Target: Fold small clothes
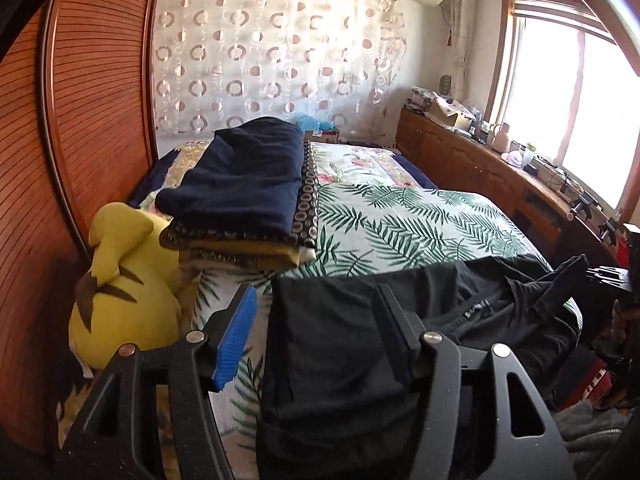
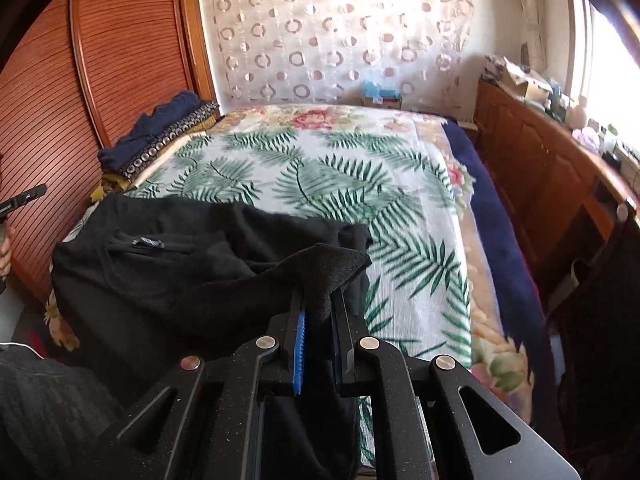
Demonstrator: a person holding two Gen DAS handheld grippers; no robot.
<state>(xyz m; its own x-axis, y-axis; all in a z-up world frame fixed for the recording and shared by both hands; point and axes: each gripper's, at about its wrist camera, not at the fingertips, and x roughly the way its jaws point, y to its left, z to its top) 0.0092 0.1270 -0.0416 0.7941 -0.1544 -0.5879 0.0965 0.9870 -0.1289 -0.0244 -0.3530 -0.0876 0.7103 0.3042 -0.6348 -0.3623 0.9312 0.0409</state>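
Fingers of the right gripper [image 2: 318,320] are pinched shut on a corner of the black garment [image 2: 168,272], while the left gripper [image 1: 316,316] stands wide open, cloth lying between its pads but not pressed. Spread loosely over the near end of the bed [image 2: 360,184], the garment looks light, soft and limp, likely to sag and crease, so it is best taken at hems or corners with both grippers. Farther back, a stack of folded clothes [image 1: 244,192] rests beside a yellow plush toy [image 1: 124,280].
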